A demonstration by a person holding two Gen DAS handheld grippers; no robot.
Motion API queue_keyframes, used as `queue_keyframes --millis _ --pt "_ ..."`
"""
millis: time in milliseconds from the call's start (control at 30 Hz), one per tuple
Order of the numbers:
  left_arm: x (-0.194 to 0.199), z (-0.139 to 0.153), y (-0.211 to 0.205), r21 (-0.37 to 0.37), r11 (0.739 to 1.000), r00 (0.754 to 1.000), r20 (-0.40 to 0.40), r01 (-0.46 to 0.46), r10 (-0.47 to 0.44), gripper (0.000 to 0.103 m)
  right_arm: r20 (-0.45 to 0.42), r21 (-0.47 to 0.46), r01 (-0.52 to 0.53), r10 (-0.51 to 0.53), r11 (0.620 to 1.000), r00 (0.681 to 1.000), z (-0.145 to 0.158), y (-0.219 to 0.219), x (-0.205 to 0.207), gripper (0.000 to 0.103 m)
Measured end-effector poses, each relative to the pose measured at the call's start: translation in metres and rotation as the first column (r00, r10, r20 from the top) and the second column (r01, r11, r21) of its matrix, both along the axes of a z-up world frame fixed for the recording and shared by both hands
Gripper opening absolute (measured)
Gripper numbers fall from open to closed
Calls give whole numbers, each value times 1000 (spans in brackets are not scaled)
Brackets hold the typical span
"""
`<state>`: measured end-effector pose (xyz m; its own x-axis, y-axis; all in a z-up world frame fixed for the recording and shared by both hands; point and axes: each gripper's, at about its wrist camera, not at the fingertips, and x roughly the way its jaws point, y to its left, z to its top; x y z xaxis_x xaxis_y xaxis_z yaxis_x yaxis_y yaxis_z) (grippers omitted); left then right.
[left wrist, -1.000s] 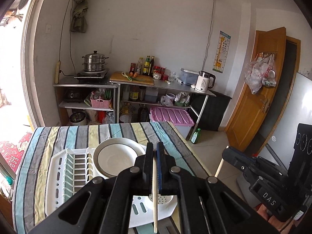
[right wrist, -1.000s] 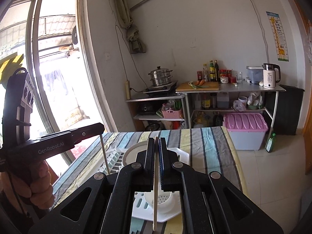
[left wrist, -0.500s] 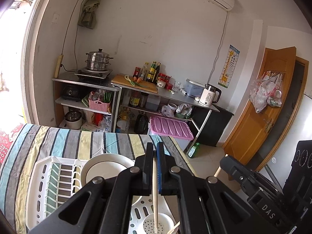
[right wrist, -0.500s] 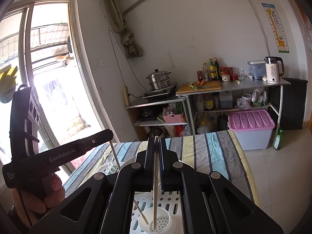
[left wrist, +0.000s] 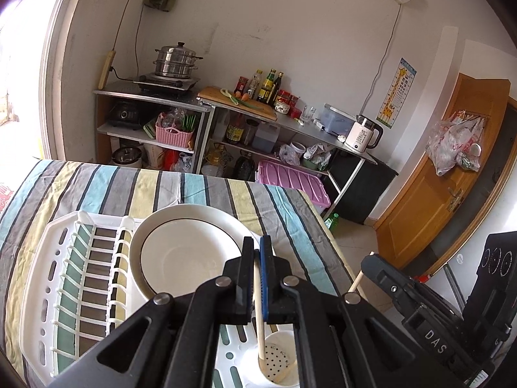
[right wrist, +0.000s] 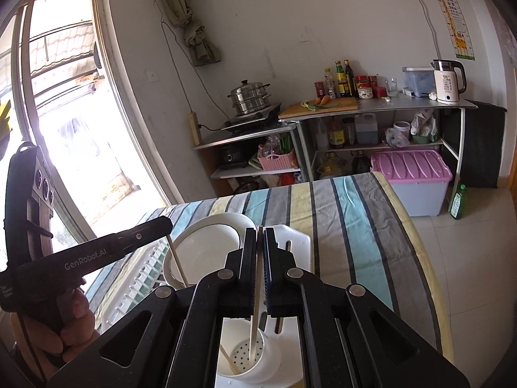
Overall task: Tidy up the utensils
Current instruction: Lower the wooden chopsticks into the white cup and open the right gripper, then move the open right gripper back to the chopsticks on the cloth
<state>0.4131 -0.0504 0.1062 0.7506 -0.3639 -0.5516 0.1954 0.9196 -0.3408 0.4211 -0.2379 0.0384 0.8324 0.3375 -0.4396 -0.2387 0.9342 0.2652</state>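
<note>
Left gripper (left wrist: 257, 252) fingers pinched on one chopstick (left wrist: 260, 329), right gripper (right wrist: 259, 237) fingers on another chopstick (right wrist: 254, 329) — both tips lowered into perforated cup (right wrist: 247, 360) directly below fingers. Insertion judged nearly done — release and any remaining utensils left.
</note>
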Motion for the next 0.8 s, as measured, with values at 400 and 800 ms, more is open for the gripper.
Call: queue_keyframes --millis 400,800 --pt "-3 -2 6 25 1000 1000 -8 -1 1 12 -22 14 9 -9 1000 1000 5 -8 -2 17" --pt "-81 -1 23 99 995 998 59 10 -16 20 35 11 5 -6 1000 999 13 -19 -77 18"
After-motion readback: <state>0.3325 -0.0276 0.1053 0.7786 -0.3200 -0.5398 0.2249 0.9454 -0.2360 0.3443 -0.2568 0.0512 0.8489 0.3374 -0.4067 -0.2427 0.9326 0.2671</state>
